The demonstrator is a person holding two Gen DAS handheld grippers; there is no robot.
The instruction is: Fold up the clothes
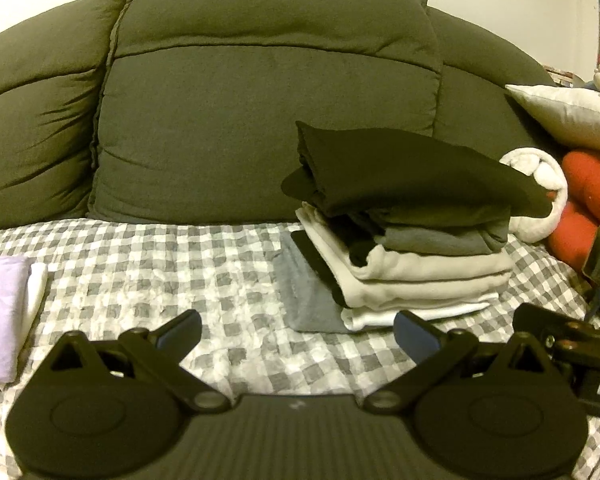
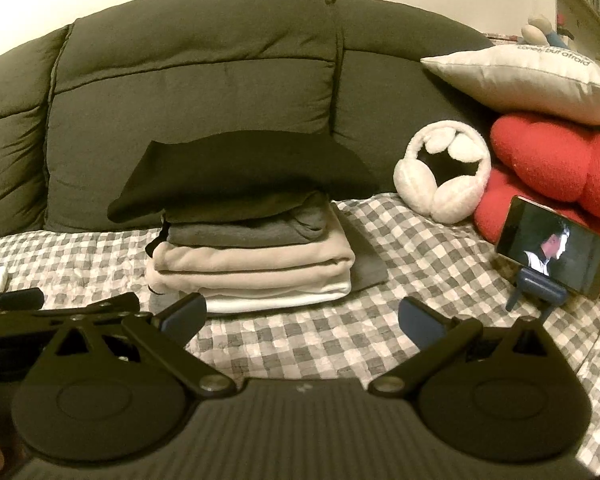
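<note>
A stack of folded clothes (image 1: 412, 248) (image 2: 256, 256) rests on the checked bedspread (image 1: 172, 276) (image 2: 380, 332), with a black garment (image 1: 412, 172) (image 2: 240, 176) on top, then grey, beige and white layers. My left gripper (image 1: 298, 334) is open, held low just in front of and left of the stack, with nothing between its fingers. My right gripper (image 2: 302, 318) is open too, close in front of the stack's right corner, and empty. A lilac garment (image 1: 0, 316) lies folded at the far left of the bed.
A big dark green quilted cushion (image 1: 260, 120) (image 2: 200, 92) backs the bed. To the right sit white earmuffs (image 2: 444, 172), a red plush cushion (image 2: 556, 164), a white pillow (image 2: 528, 76) and a phone on a stand (image 2: 552, 248).
</note>
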